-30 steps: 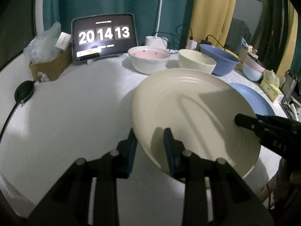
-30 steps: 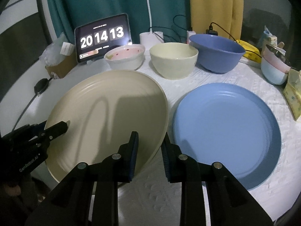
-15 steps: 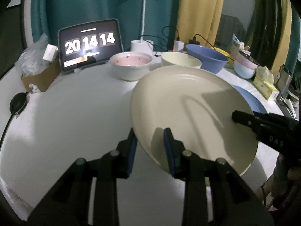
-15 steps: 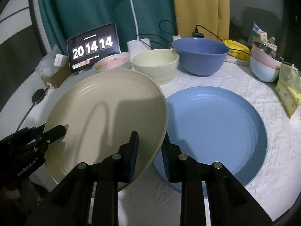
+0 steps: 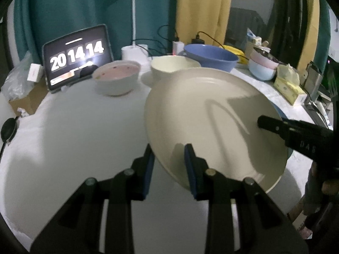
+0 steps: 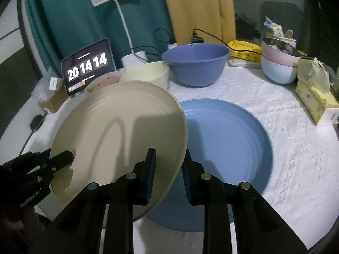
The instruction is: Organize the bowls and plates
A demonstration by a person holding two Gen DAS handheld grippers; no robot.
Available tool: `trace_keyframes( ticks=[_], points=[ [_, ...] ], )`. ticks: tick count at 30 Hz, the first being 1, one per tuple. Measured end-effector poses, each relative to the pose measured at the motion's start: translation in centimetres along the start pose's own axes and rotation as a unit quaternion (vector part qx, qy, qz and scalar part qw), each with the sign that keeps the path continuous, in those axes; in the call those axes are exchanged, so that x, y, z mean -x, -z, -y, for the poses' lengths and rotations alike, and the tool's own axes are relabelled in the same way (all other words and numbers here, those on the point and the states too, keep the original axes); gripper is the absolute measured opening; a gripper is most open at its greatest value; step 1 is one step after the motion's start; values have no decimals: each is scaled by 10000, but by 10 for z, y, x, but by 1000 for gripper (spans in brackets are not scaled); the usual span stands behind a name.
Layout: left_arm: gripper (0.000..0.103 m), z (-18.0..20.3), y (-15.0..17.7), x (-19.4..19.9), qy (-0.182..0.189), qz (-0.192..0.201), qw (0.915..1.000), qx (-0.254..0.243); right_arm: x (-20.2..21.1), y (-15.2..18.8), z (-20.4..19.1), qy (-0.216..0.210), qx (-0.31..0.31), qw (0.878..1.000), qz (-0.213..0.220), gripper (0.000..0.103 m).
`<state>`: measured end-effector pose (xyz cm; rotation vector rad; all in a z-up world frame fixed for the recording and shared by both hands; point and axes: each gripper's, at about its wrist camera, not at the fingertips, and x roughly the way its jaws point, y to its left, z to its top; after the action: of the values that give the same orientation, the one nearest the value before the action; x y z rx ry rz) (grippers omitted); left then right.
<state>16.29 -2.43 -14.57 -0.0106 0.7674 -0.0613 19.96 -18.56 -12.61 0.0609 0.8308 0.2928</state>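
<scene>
The cream plate (image 6: 118, 131) is off the table, tilted, and carried between two grippers. Its right edge overhangs the left part of the blue plate (image 6: 228, 144), which lies flat on the white tablecloth (image 6: 296, 148).

Grip: the right gripper (image 6: 168, 163) is clenched on the plate's near right rim, one pad above and one below. The left gripper (image 5: 168, 158) is likewise clamped on the near left rim. Both holds are on the edge only, with little rim between the pads.

Risks noted:
- Slip. The plate surface looks smooth and the hold is shallow. If the two hands drift apart or roll unevenly, the rim could twist out of one pair of pads and the plate would drop onto the blue plate or the cloth.
- Edge strike. The plate is tilted. If lowered so, its low rim would probably meet the blue plate first and could skid or chip rather than nest.
- Off-centre stacking. Released before the rims line up, it may rest crooked and rock.
- Far-side collision. The cream bowl (image 6: 146, 74) and the pink bowl (image 5: 116, 78) stand just beyond the plate's far rim, with the blue bowl (image 6: 195, 63) to their right. A forward swing could knock them.
- The tissue box (image 6: 315, 99) and stacked bowls (image 6: 277, 67) on the right sit well apart; low concern.
</scene>
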Motion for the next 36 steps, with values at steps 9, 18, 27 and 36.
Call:
trace_keyframes(
  ticks=[9,18,27,36],
  points=[
    [30,33,-6,-24,161,-190,9995,-199,0,2,33,285,-61,9996,28,26],
    [30,57,-15,-38,304,-264,9985,-370,2,0,60,501,-128,9986,59,26],
    [30,71,-17,-49,437,-402,9970,-501,7,0,80,603,-267,9978,42,27],
    [32,73,-18,-56,384,-559,9967,-447,14,-3,79,605,-126,9980,91,32]
  ],
)
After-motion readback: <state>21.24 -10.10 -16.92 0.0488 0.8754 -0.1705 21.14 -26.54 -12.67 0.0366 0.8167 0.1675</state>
